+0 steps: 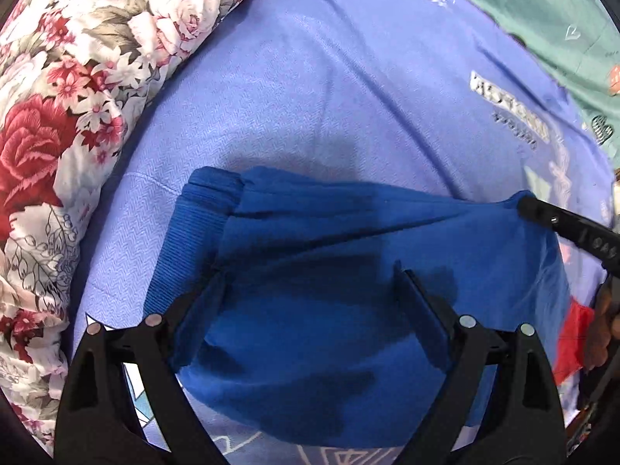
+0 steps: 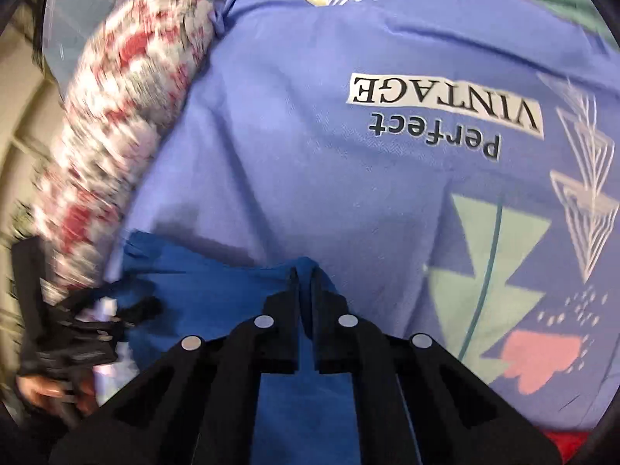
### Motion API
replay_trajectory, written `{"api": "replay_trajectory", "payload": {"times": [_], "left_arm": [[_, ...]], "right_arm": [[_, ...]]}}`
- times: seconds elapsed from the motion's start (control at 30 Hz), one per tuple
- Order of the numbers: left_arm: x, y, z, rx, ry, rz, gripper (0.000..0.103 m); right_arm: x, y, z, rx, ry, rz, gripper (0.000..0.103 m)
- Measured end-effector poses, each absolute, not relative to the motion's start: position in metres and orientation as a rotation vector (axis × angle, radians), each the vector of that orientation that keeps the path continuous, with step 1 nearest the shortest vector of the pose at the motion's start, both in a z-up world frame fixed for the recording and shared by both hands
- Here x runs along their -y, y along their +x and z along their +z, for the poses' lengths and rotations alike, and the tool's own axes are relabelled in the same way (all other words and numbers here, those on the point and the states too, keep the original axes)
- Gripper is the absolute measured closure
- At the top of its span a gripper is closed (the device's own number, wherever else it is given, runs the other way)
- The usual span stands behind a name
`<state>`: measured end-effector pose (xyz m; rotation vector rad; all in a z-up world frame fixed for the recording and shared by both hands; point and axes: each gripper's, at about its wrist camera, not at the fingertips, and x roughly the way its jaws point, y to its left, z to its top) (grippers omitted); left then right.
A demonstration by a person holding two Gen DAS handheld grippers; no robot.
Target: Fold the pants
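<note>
The blue pants (image 1: 310, 310) lie bunched on a lilac printed bedsheet (image 1: 310, 97), ribbed waistband (image 1: 190, 240) at the left. My left gripper (image 1: 310, 271) is open, its jaws wide apart, with the pants fabric draped over the left finger and filling the gap. My right gripper (image 2: 305, 271) is shut on an edge of the pants (image 2: 217, 290) and holds it up above the sheet (image 2: 310, 135). The right gripper's fingers also show at the right of the left wrist view (image 1: 542, 215), pinching the fabric's far right corner.
A rolled floral quilt (image 1: 77, 116) runs along the left side of the bed, also in the right wrist view (image 2: 116, 135), blurred. A teal cloth (image 1: 542, 11) lies at the far right. A red item (image 1: 573, 341) shows beside the right hand.
</note>
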<state>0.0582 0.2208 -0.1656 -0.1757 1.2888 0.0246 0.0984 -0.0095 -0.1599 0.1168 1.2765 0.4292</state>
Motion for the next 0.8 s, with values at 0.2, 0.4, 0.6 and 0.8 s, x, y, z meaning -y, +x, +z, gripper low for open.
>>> {"api": "replay_trajectory", "payload": {"times": [0.2,0.4,0.6,0.8], "left_arm": [[-0.218,0.065,-0.16,-1.3,-0.179,0.052,0.012],[-0.234,0.056,-0.153,-1.281,-0.223,0.082,0.012],[-0.238,0.055,-0.177,-1.324,-0.141,0.158,0.007],[-0.236,0.051,-0.154,-1.286,-0.202,0.127,0.008]], "right_arm": [[-0.005,0.096,-0.175,-1.248,-0.055,0.337,0.057],[0.049,0.07,-0.145,-1.268,0.215,0.403,0.078],[0.072,0.043,-0.188,-1.379,0.23,0.37,0.103],[0.125,0.021,-0.155,-1.291,0.443,0.314,0.091]]}}
